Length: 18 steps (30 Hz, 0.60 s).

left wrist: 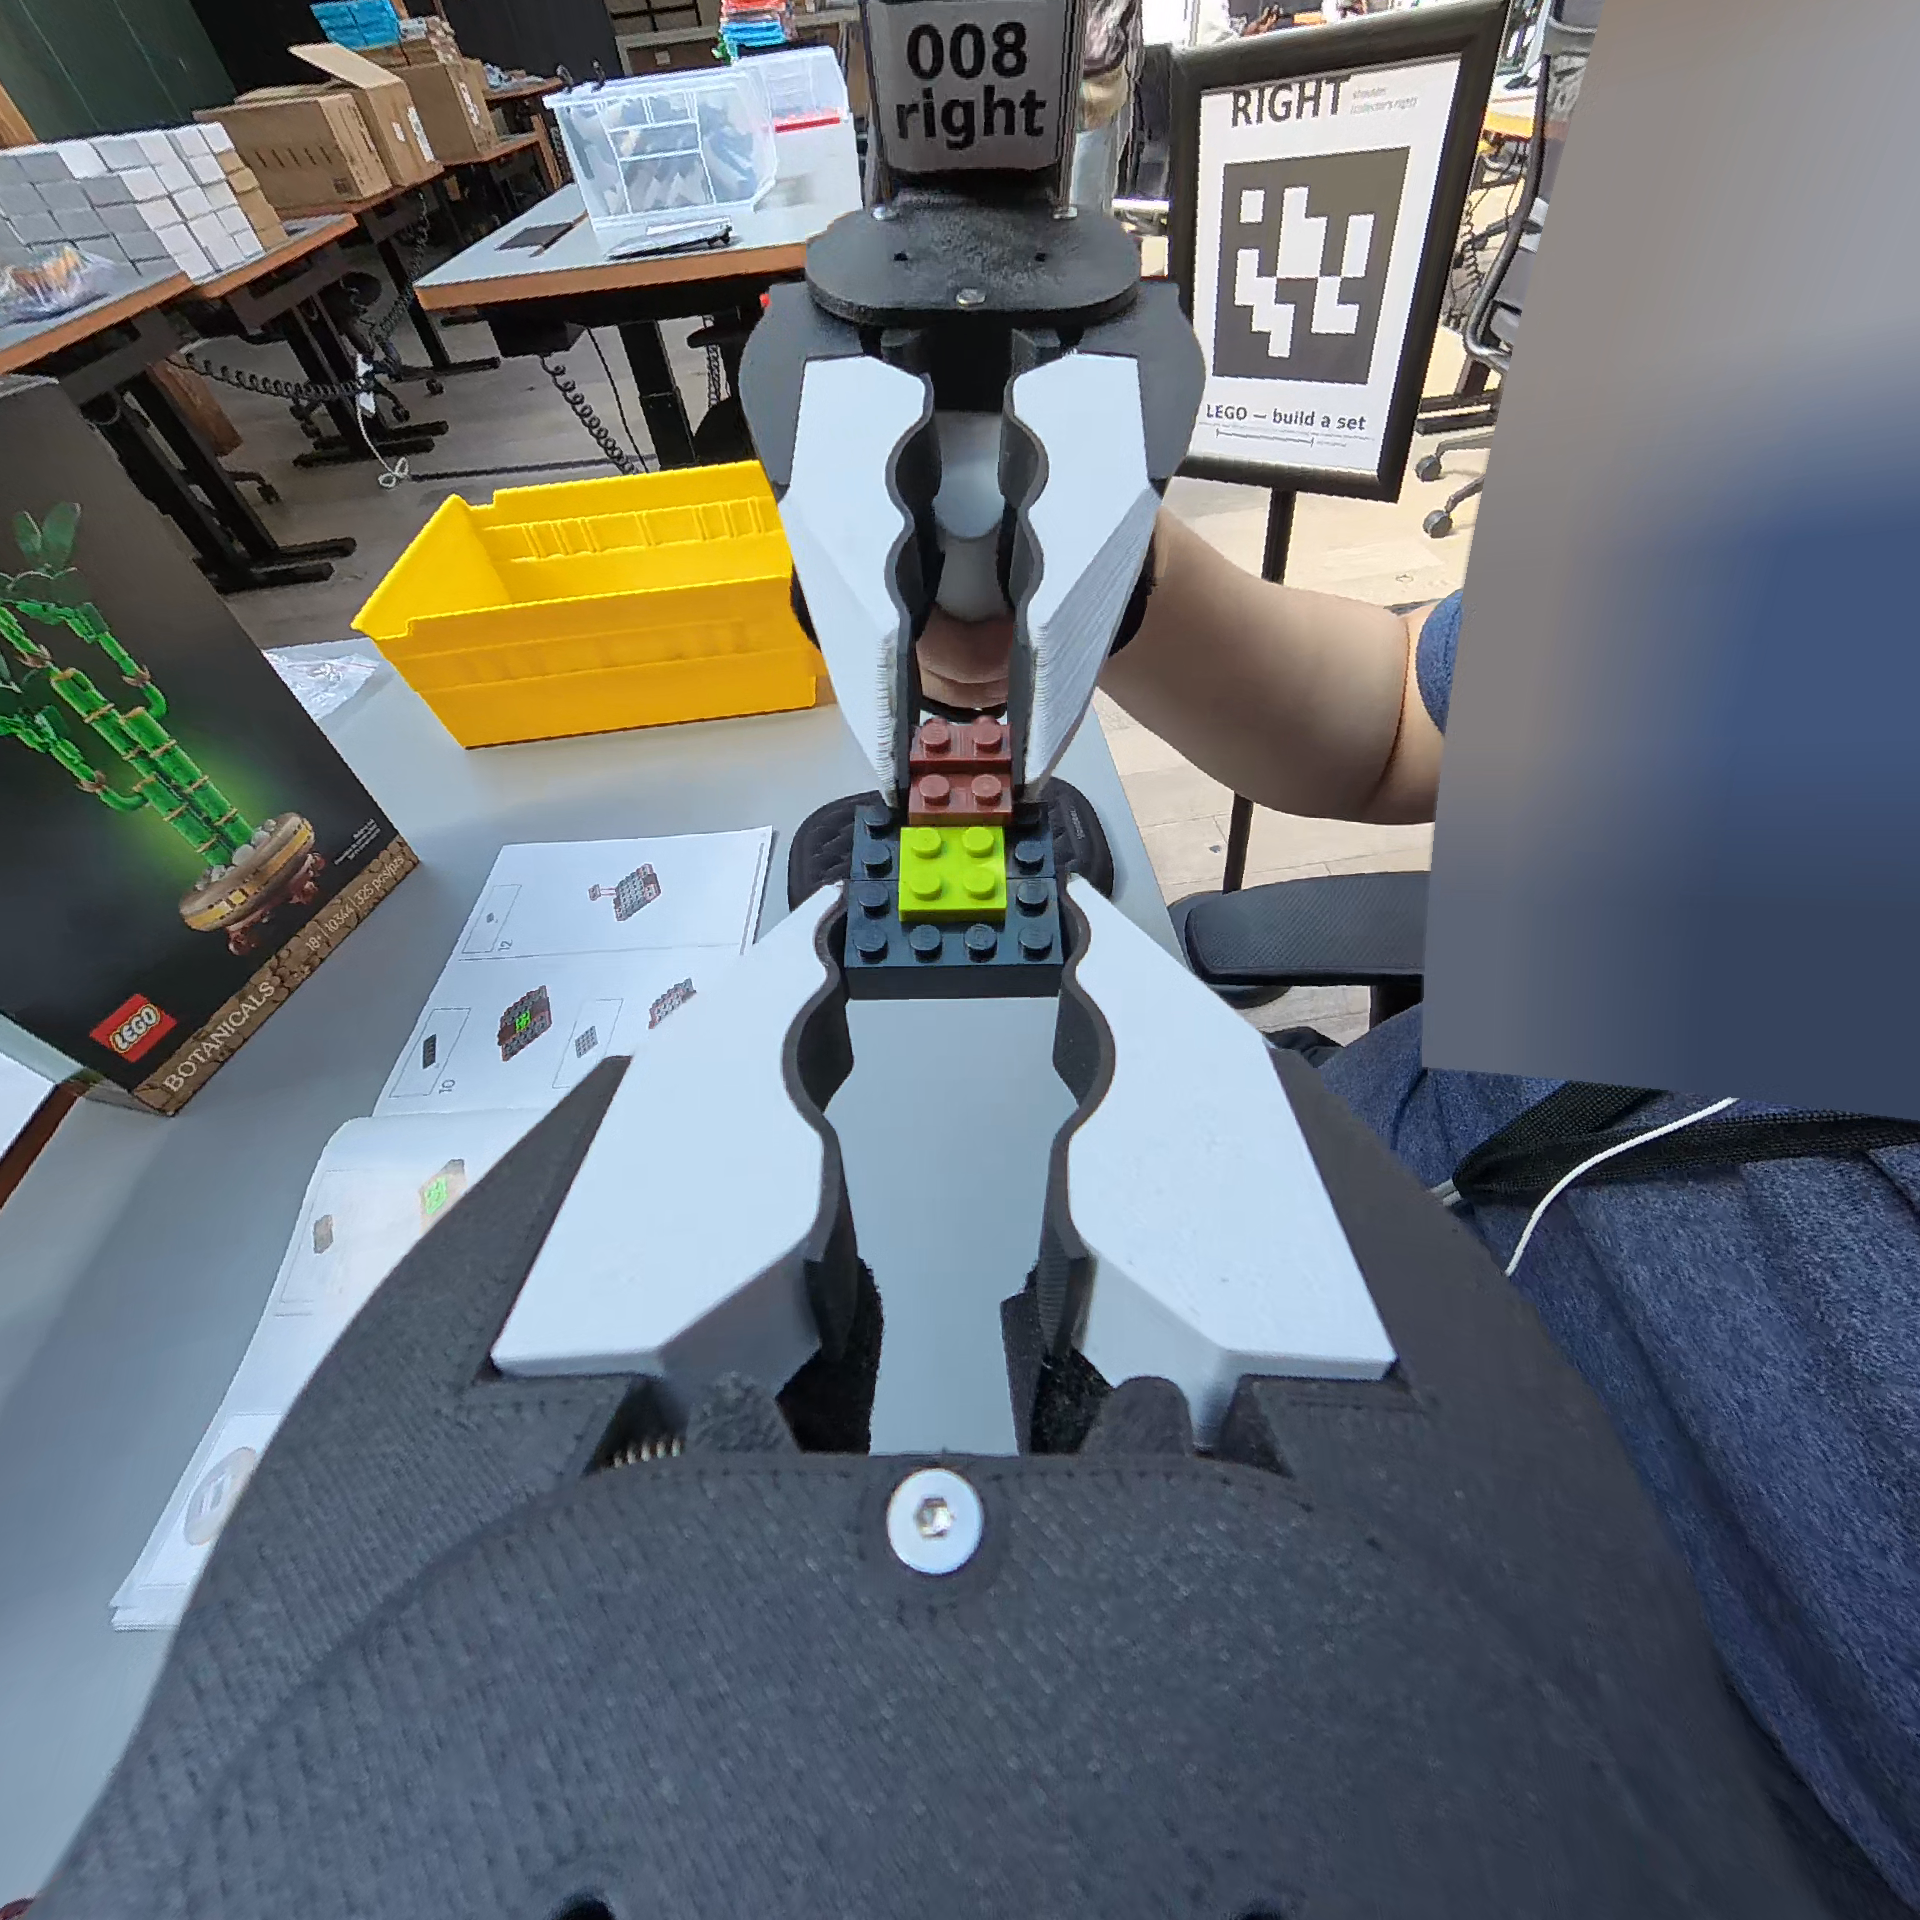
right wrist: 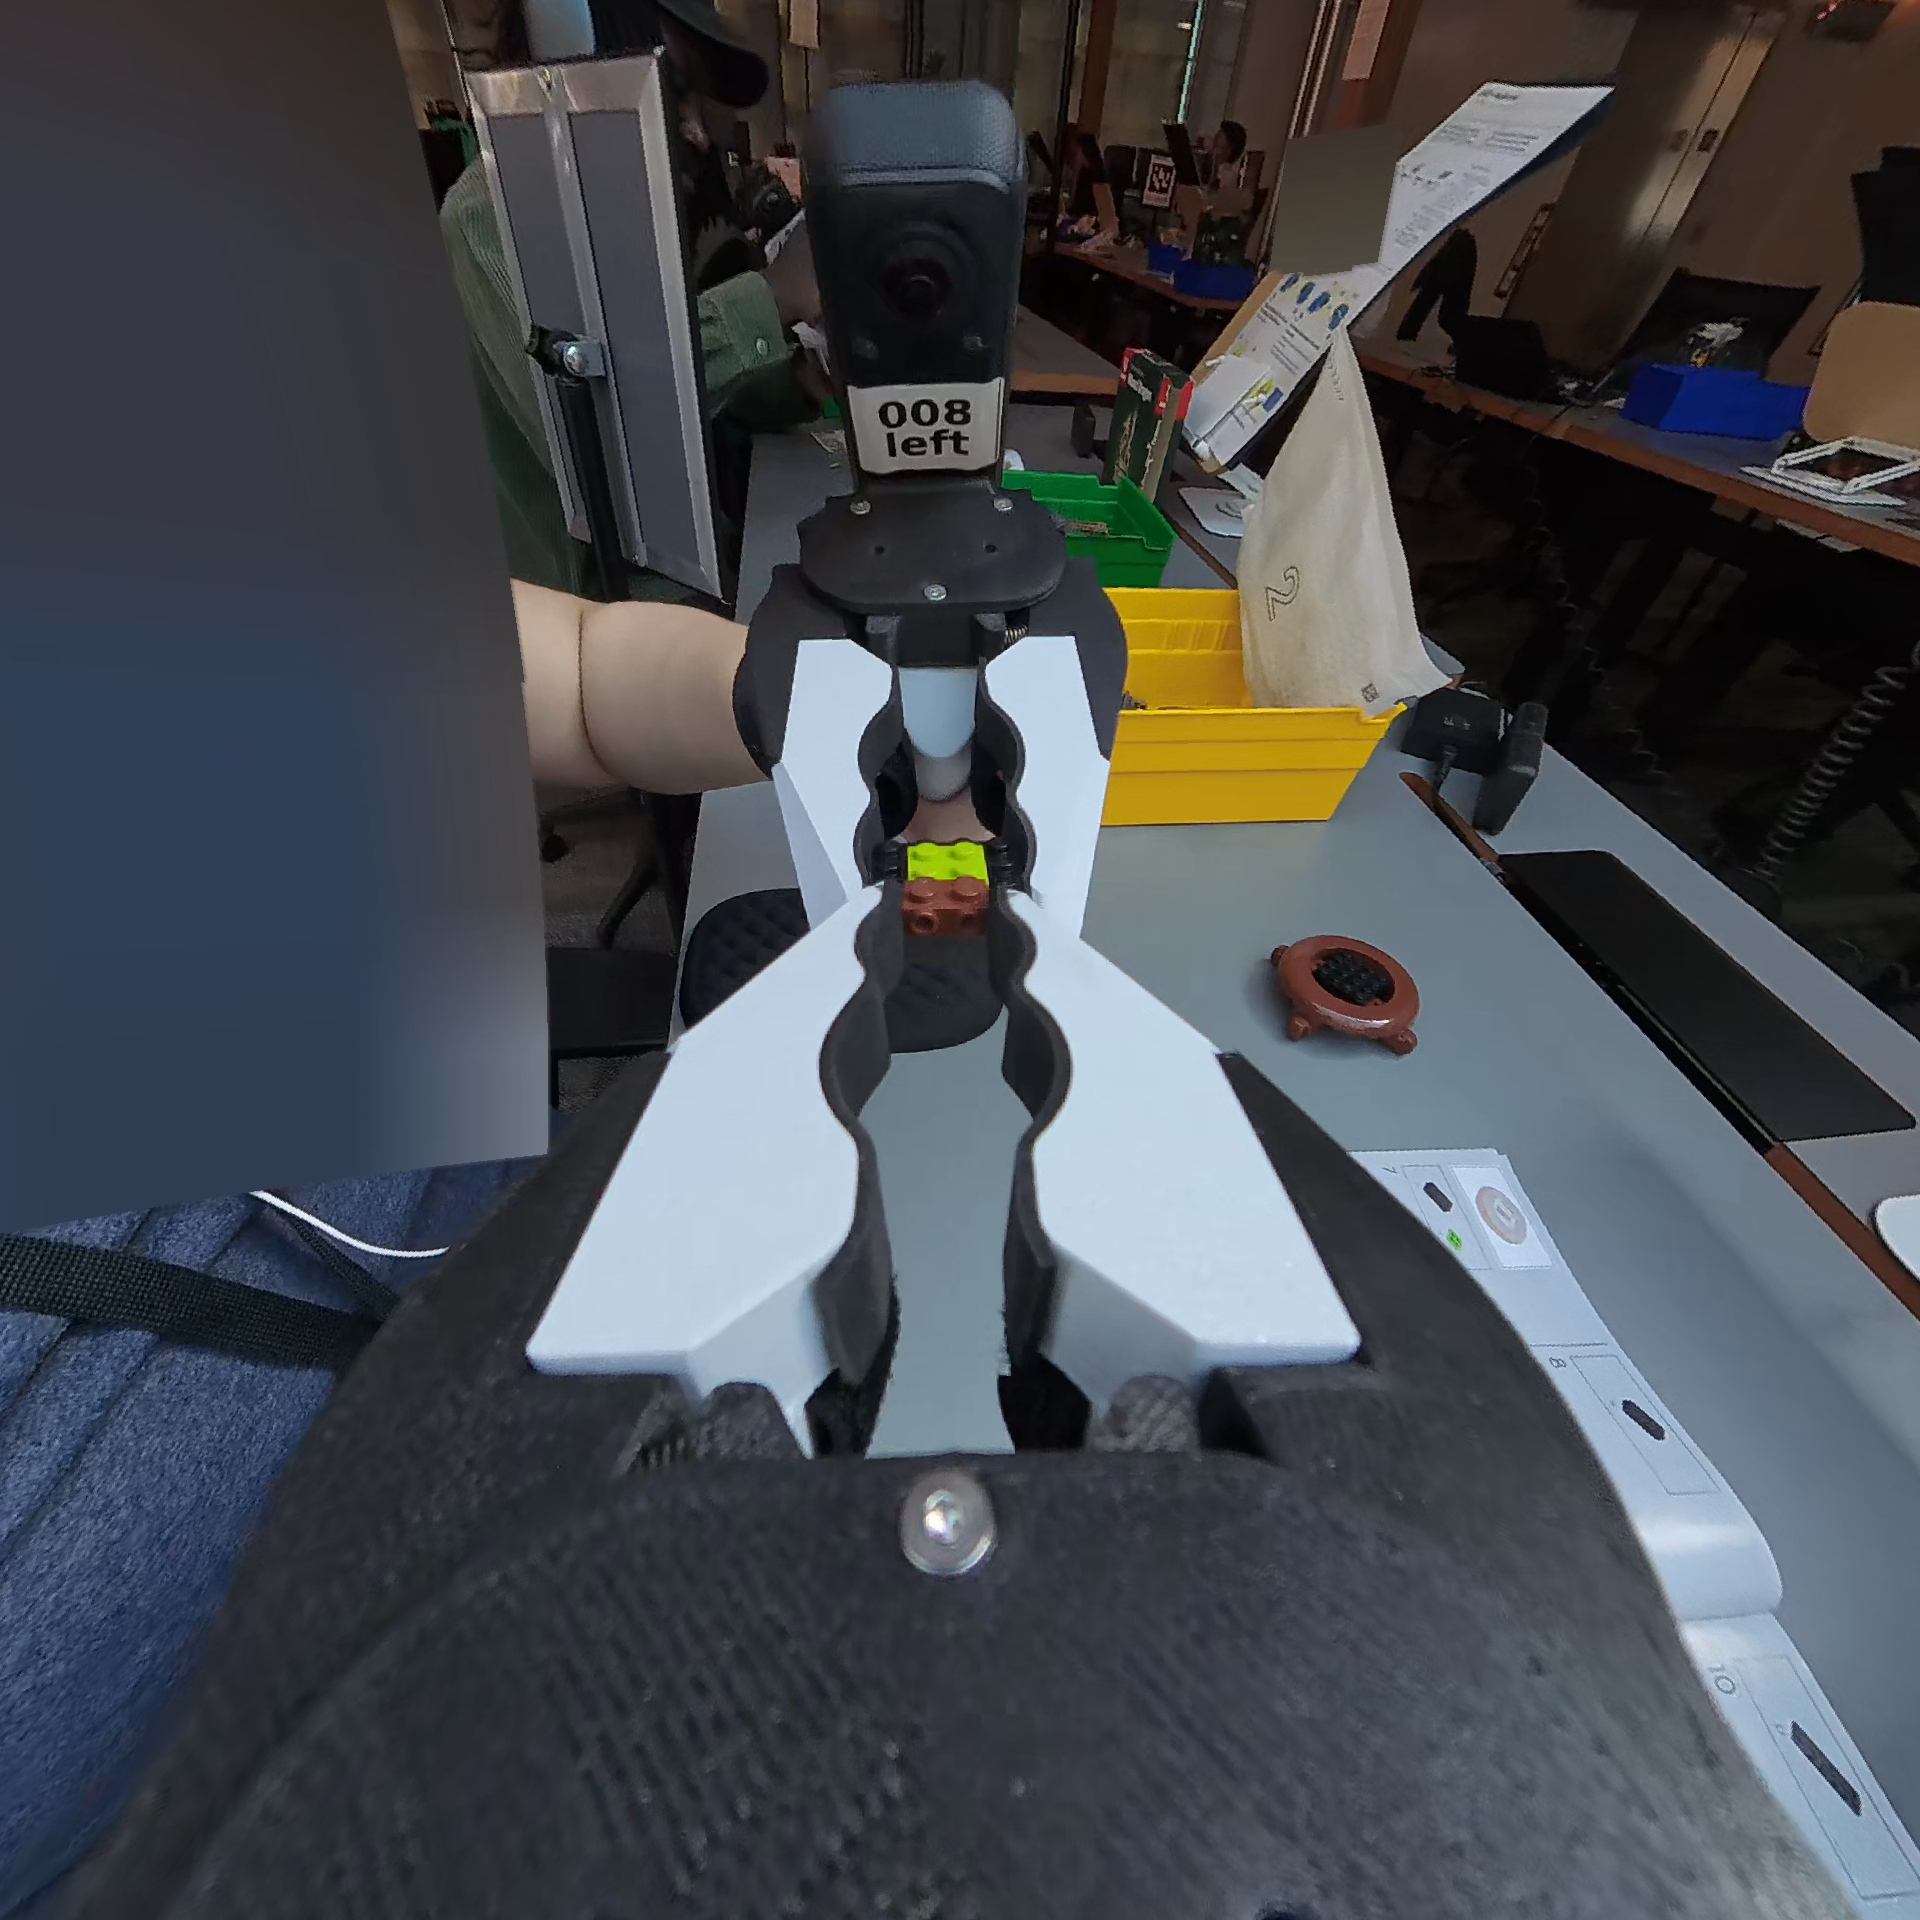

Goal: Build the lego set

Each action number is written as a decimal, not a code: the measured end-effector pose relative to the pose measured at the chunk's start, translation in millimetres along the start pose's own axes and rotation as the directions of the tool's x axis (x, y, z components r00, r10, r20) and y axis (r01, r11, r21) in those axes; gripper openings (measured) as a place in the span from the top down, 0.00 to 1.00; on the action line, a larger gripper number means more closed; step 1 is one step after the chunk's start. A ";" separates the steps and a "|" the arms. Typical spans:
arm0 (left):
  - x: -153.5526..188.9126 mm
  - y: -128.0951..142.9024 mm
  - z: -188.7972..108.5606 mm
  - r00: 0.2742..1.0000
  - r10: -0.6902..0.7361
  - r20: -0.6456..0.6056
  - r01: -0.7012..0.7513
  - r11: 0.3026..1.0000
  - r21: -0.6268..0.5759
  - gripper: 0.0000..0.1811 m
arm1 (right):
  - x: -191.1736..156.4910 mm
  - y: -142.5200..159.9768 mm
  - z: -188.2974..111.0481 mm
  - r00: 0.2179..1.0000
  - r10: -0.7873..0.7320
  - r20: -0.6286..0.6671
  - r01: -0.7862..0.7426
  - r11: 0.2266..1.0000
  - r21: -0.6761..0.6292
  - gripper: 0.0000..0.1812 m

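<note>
Grey table (left wrist: 644,790) filling the left of the left wrist view, with a plant-picture box (left wrist: 156,831) at the left edge and a yellow bin (left wrist: 582,634) above centre. Open instruction booklet (left wrist: 582,966) lying just below the bin. Brown ring-shaped base (right wrist: 1345,992) resting alone right of centre in the right wrist view. Left gripper (left wrist: 951,940) clamped on a black plate (left wrist: 951,935) at frame centre, pressed against both its sides. Lime brick (left wrist: 951,873) seated on top of that plate. Right gripper (left wrist: 961,779) reaching in from above, pinching a brown brick (left wrist: 961,774) that touches the plate's far edge, just beyond the lime brick.
</note>
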<state>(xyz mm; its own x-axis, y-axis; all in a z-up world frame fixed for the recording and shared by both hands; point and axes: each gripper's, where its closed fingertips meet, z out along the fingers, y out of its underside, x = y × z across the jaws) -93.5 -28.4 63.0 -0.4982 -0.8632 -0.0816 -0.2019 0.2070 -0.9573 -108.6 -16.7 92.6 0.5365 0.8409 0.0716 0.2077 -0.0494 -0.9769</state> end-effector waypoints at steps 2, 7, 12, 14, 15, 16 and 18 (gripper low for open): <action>2.8 -4.4 -1.3 1.000 -0.004 -0.007 0.004 1.000 0.031 0.81 | -3.4 -2.5 -0.7 1.000 -0.011 0.012 0.011 1.000 -0.004 0.92; 4.7 -12.9 -2.9 1.000 0.006 0.011 -0.007 0.994 0.108 0.81 | -5.3 -9.3 -1.5 0.999 -0.047 0.013 0.048 0.997 -0.069 0.92; 9.6 -31.5 -11.5 0.999 -0.003 0.035 -0.007 0.959 0.285 0.82 | -11.7 -24.7 0.9 0.997 -0.040 0.065 0.051 0.983 -0.178 0.92; 11.7 -39.4 -17.9 0.999 -0.026 0.034 0.011 0.928 0.373 0.79 | -13.8 -31.5 4.2 0.997 -0.026 0.075 0.041 0.977 -0.210 0.92; 12.8 -42.4 -21.5 0.999 -0.033 0.033 0.016 0.910 0.413 0.81 | -15.3 -34.8 6.6 0.997 -0.028 0.078 0.044 0.974 -0.220 0.92; 14.2 -45.1 -25.1 0.999 -0.038 0.030 0.020 0.892 0.451 0.81 | -17.2 -37.7 9.3 0.996 -0.038 0.082 0.056 0.972 -0.227 0.92; 16.6 -47.8 -31.6 0.998 -0.049 0.033 0.025 0.861 0.508 0.81 | -20.0 -42.0 14.6 0.995 -0.055 0.082 0.073 0.969 -0.237 0.92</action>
<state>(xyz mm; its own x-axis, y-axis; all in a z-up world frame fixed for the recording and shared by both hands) -118.8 -38.1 116.2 -0.4600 -0.8868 -0.0438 0.2419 -0.0777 -0.9672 -140.0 -23.6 129.3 0.4558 0.8834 0.1085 0.4342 -0.1143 -0.8935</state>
